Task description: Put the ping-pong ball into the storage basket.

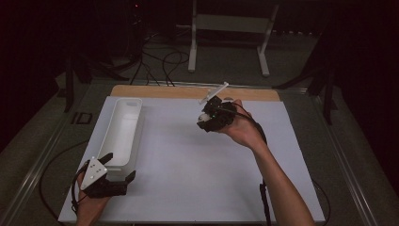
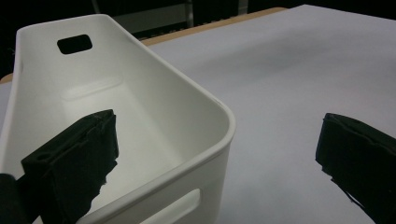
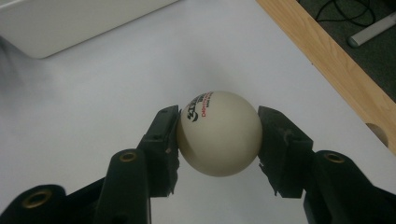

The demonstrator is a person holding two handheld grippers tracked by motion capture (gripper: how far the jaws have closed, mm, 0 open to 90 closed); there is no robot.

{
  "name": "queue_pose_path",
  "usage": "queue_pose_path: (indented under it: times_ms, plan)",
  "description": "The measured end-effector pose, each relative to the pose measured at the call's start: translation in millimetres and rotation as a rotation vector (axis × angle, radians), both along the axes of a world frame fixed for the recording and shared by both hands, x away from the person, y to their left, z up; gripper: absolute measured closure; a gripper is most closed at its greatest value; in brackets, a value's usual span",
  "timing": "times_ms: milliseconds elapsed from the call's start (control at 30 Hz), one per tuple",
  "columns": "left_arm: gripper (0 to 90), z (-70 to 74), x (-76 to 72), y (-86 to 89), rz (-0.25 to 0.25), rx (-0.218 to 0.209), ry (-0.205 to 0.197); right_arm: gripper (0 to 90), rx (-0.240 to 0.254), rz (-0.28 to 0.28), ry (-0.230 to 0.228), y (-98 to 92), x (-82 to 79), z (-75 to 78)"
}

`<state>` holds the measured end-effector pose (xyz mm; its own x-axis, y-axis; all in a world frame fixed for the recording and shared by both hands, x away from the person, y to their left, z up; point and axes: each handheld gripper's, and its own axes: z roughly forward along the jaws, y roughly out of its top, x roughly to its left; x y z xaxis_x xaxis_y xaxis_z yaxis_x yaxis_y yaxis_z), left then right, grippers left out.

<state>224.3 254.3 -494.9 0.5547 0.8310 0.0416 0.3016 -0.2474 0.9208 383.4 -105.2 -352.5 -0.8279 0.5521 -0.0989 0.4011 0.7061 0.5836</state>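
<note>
Right gripper view: right gripper (image 3: 218,140) clamped on a cream ping-pong ball (image 3: 218,133) with printed lettering, both pads pressing its sides, ball lifted above the white table sheet (image 3: 116,93). High view: right gripper (image 1: 205,120) held up over the far centre of the sheet, right of the white bin (image 1: 121,132). Left gripper (image 1: 119,166) at near left, jaws standing well apart with nothing between them, one jaw over the bin's (image 2: 140,107) near end, the other over bare sheet. Wooden table edge (image 3: 327,60) runs along the far side.

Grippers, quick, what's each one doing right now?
Left gripper: open, holding nothing, straddling the near corner of the white bin.
Right gripper: closed on the white ball.
</note>
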Motion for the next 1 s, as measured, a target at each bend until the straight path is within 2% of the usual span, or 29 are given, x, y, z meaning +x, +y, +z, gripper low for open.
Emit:
queue_pose_path:
  times_ms: [1000]
  plan:
    - [0.0,0.1,0.0,0.4,-0.002,-0.003,0.002,50.6,0.023,0.033,-0.007,22.0,-1.8,3.3]
